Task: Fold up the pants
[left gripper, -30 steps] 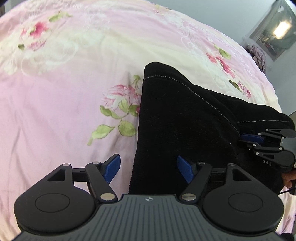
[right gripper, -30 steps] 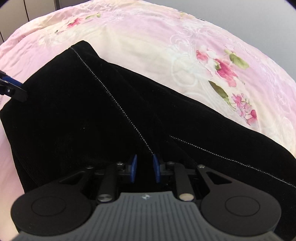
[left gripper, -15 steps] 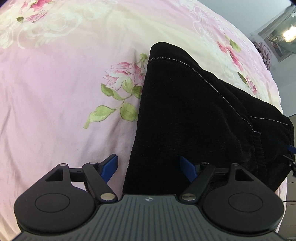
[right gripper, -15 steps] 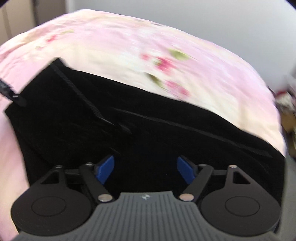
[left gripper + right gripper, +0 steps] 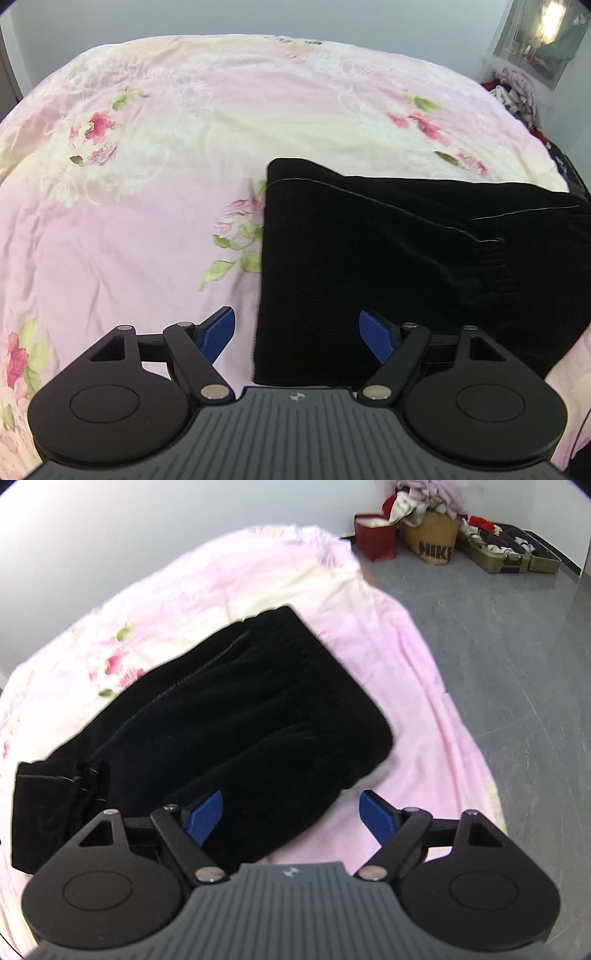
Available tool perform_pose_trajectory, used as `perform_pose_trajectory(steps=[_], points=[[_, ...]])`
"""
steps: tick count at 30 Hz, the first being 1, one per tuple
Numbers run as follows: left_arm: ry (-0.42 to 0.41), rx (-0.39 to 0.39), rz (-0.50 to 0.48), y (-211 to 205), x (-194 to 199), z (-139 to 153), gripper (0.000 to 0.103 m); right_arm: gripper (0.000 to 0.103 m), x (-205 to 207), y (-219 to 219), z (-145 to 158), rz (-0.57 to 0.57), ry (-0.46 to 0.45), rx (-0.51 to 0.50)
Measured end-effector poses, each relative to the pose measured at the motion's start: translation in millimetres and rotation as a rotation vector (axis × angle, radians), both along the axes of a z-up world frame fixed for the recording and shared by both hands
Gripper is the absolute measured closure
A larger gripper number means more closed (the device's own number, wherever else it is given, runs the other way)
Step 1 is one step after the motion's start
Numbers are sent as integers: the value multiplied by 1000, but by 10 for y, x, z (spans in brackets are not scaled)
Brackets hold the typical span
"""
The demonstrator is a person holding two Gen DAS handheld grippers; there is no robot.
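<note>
At frame centre the black pants [image 5: 221, 720] lie folded on the floral bedspread [image 5: 147, 184]; left gripper [image 5: 297, 332] and right gripper [image 5: 291, 816] gape empty; perhaps one fold remains.

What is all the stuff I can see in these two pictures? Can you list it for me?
pants: one, black, folded, lying on the bedspread
bedspread: one, pink and cream with flowers, covering the bed
floor: grey, beside the bed
red bag: one, on the floor by the wall
brown bag: one, beside the red bag, stuffed with clothes
open case: one, tan, on the floor further right
clothes heap: one, pale and mixed, far corner past the bed
left tool: one, black with blue pads, open, above the near edge of the pants
right tool: one, black with blue pads, open, holding nothing
</note>
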State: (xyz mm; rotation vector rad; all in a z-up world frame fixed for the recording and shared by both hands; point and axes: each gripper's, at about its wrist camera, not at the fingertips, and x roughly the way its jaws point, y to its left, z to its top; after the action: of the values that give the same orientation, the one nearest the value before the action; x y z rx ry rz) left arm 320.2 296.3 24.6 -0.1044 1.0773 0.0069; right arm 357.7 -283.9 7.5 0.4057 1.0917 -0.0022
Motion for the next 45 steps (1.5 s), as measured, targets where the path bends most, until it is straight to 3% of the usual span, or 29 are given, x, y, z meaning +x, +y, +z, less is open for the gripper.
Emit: perform_pose_trajectory(steps=[4, 6, 9, 12, 14, 18, 19, 25, 27, 35, 41, 45], points=[[8, 54, -10, -371, -102, 32, 16, 22, 11, -295, -158, -100, 56, 147], [1, 30, -1, -574, -176, -2, 16, 22, 5, -337, -277, -133, 75, 218], [15, -37, -14, -896, -219, -132, 16, 22, 52, -304, -466, -164, 102, 281], [-5, 11, -22, -1242, -236, -270, 18, 23, 116, -281, -616, -196, 102, 315], [-12, -7, -30, -1399, -234, -367, 18, 24, 165, -298, -702, -230, 87, 335], [14, -63, -17, -1535, -188, -608, 19, 42, 242, -320, -849, -244, 74, 354], [25, -72, -1, -1531, -179, -670, 19, 53, 248, -304, -835, -229, 65, 361], [39, -99, 20, -1445, -170, -906, 19, 90, 280, -166, -500, -129, 27, 271], [30, -101, 10, -1425, -178, -922, 18, 95, 286, -121, -354, -108, 6, 257], [-4, -144, -3, -1313, -267, -845, 20, 99, 280, 457, 391, 29, -117, 147], [-49, -204, 34, -1042, -446, -638, 22, 99, 293, 1410, 839, 243, -166, 76], [-94, -297, 99, -726, -586, -477, 23, 99, 212, 2111, 889, 407, -161, 49]])
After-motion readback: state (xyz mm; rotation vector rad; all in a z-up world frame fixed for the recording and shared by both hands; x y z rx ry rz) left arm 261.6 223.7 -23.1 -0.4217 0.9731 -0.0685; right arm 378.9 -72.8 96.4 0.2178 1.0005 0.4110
